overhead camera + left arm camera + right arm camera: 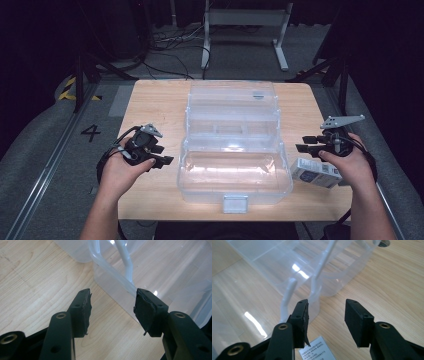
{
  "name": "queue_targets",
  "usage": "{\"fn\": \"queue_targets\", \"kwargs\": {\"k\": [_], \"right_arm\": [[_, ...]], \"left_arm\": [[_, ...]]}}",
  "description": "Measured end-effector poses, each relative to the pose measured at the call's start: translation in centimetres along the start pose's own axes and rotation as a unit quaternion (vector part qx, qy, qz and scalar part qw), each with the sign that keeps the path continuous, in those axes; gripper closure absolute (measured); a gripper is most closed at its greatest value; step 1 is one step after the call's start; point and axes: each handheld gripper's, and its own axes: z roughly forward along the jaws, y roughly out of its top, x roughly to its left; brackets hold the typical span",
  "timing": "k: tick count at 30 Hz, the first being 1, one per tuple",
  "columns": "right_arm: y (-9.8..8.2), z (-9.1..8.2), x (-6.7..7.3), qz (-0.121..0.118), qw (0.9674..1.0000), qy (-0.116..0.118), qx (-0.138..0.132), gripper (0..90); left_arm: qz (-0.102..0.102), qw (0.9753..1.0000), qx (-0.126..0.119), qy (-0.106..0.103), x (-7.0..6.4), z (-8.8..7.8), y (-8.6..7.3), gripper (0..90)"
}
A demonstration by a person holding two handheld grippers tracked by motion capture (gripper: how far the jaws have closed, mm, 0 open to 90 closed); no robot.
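Nearest, the clear plastic box (235, 170) stands open at the table's (150, 105) front edge, trays stepped back for access. Left of it the left gripper (162, 161) hovers, jaws parted and empty; right of it the right gripper (303, 143), likewise empty, waits above a small carton (315, 172), probably bound for the box.

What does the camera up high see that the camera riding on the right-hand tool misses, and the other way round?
The high view takes in the whole scene: the open clear plastic box with its raised lid and inner tray, the left gripper in the person's left hand, the table edges and the floor beyond. The right gripper view gives a close look at the right gripper: its jaws stand apart with nothing between them, and the white hinge arms show plainly. Both share the box, the wooden tabletop and the small printed carton lying by the right hand.
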Motion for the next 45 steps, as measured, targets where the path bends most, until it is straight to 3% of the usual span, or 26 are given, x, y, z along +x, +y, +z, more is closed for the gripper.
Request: {"fn": "queue_targets", "kwargs": {"k": [9,12,16,23,29,35,37,45], "right_arm": [[0.7,-0.5,1.4,-0.030,0.9995,0.010,-0.005,48.6],[0.5,-0.8,1.4,-0.062,0.9979,-0.003,0.018,42.0],[0.1,-1.2,0.8,-0.051,0.9971,-0.011,0.055,38.8],[-1.1,-1.3,0.1,-0.074,0.9926,-0.004,0.096,36.7],[-1.9,-0.4,-0.3,-0.090,0.9857,0.000,0.142,35.2],[-2.6,0.8,-0.5,-0.109,0.9768,0.008,0.184,32.1],[-2.9,1.3,-0.5,-0.120,0.9737,0.015,0.193,31.6],[-3.6,2.7,-0.7,-0.124,0.9654,0.026,0.228,31.5]], "left_arm": [[0.003,1.0000,0.006,-0.001,0.0,0.1,-0.1,45.4],[0.002,1.0000,0.009,0.002,0.1,0.2,-0.2,44.8],[-0.005,0.9999,0.011,0.001,0.3,0.2,-0.4,44.5],[-0.002,0.9998,0.017,-0.004,0.5,0.2,-0.5,44.3],[-0.006,0.9998,0.020,-0.003,0.6,0.5,-0.6,44.1],[-0.006,0.9997,0.024,-0.004,0.6,0.5,-0.6,43.9],[-0.003,0.9996,0.026,-0.004,0.6,0.5,-0.6,43.8],[-0.002,0.9995,0.030,-0.006,0.8,0.7,-0.7,43.6]]}}
